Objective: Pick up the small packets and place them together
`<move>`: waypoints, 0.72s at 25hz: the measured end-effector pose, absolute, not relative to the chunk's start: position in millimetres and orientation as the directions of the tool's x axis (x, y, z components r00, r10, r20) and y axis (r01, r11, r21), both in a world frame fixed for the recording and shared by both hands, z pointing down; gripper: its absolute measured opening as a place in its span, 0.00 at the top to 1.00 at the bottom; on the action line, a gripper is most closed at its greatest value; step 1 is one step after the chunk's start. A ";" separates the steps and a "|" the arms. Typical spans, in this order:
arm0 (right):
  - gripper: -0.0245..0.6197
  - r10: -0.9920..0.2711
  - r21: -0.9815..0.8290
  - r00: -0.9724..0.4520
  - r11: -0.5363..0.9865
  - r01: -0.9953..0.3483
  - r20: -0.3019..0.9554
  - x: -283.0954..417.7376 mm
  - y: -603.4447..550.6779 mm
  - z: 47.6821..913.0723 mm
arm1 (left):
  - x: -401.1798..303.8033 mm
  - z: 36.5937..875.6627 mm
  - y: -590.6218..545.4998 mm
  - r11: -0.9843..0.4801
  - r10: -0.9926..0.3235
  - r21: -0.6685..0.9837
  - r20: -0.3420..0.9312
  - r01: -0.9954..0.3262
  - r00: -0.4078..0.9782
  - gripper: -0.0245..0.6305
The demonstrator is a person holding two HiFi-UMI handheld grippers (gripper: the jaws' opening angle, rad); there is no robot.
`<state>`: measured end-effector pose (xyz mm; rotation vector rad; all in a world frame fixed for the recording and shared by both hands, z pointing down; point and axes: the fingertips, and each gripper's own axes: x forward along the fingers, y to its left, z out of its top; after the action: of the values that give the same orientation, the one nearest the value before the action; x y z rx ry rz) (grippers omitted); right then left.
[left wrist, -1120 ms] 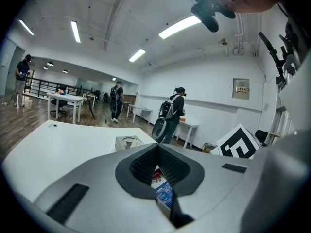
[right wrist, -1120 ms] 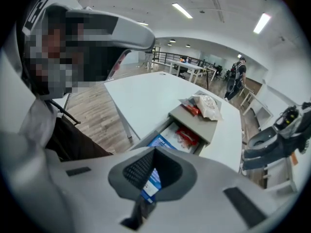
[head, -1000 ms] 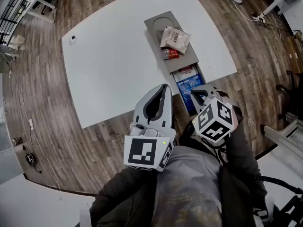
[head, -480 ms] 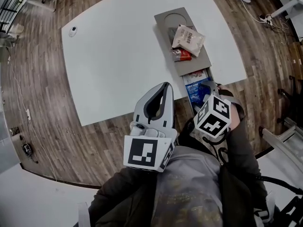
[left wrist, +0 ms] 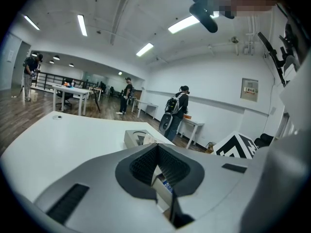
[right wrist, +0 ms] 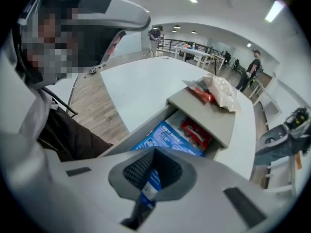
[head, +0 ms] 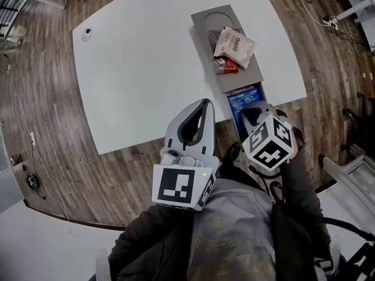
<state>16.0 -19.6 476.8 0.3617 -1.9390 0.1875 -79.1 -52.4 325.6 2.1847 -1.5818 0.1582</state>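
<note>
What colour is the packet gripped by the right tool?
The packet is blue with a white patch; the right gripper view shows it best.

Four packets can be counted. One white packet (head: 234, 43) and one red packet (head: 225, 67) lie on top of the single grey drawer box (head: 206, 21). One blue packet (head: 239, 98) and a second red packet (right wrist: 196, 132) lie in its one open drawer (right wrist: 129, 139). A dark shape under the white packet may be a fifth; I cannot tell.

There is one white table (head: 146, 69), with one small white object (head: 87, 33) near its far left corner.

There are two grippers, the left gripper (head: 204, 103) and the right gripper (head: 251, 109), each with one marker cube.

Three people stand in the background: one person (left wrist: 30, 72), another (left wrist: 127, 93) and a third (left wrist: 180, 110).
</note>
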 end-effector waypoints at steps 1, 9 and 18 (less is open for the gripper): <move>0.96 -0.168 0.039 -0.357 0.939 -0.343 0.919 17.6 -18.8 474.4 | -78.0 323.8 -52.0 -0.255 -0.878 0.277 0.336 -0.926 0.342 0.96; 0.95 -0.237 0.094 -0.383 0.930 -0.356 0.893 18.8 -21.5 461.0 | -66.5 318.6 -42.8 -0.278 -0.874 0.275 0.324 -0.920 0.361 0.96; 0.38 -0.081 0.031 -0.250 0.979 -0.199 0.965 11.4 -30.2 492.1 | -92.7 321.6 -57.2 -0.246 -0.886 0.276 0.324 -0.929 0.331 0.96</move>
<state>11.4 -30.2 492.1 0.2053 -1.8253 0.1128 -92.7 -57.2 321.6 2.1878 -1.6004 0.1405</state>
